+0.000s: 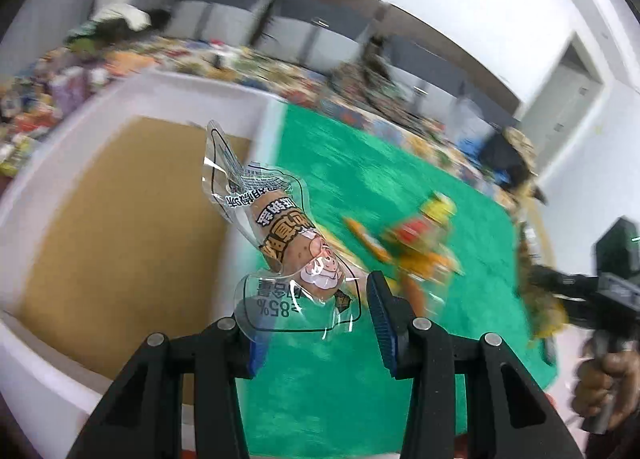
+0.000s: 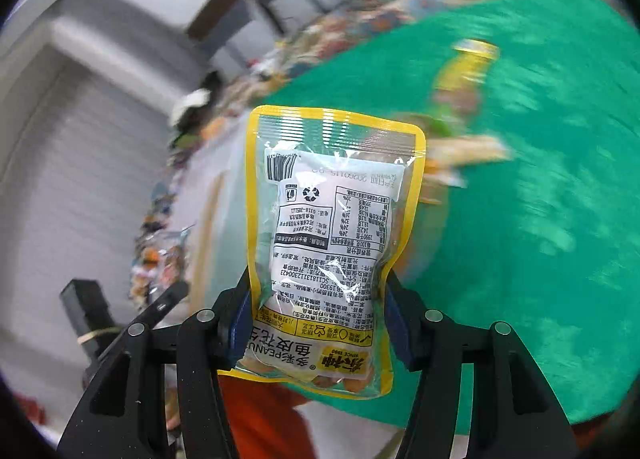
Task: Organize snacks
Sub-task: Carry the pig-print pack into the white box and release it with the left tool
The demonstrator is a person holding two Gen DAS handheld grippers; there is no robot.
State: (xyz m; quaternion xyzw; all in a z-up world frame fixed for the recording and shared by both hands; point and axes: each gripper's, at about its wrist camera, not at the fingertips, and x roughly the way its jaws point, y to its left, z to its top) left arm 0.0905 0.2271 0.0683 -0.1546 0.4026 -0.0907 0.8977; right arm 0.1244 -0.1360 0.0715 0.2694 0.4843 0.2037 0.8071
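Observation:
In the left wrist view a clear-wrapped sausage snack (image 1: pixel 296 247) with a pig cartoon sits between my left gripper's (image 1: pixel 318 323) fingers, which stand wide apart; the wrapper touches the left pad only. It hangs over the edge between a white box (image 1: pixel 168 87) with a brown cardboard floor and the green mat (image 1: pixel 360 187). In the right wrist view my right gripper (image 2: pixel 320 319) is shut on a yellow-edged peanut packet (image 2: pixel 332 243), held upright above the mat (image 2: pixel 540 219). More blurred snacks (image 1: pixel 420 243) lie on the mat.
A big heap of mixed snack packs (image 1: pixel 240 59) lies beyond the box and mat. The right hand and gripper handle (image 1: pixel 608 299) show at the right of the left wrist view. White walls and a door stand behind.

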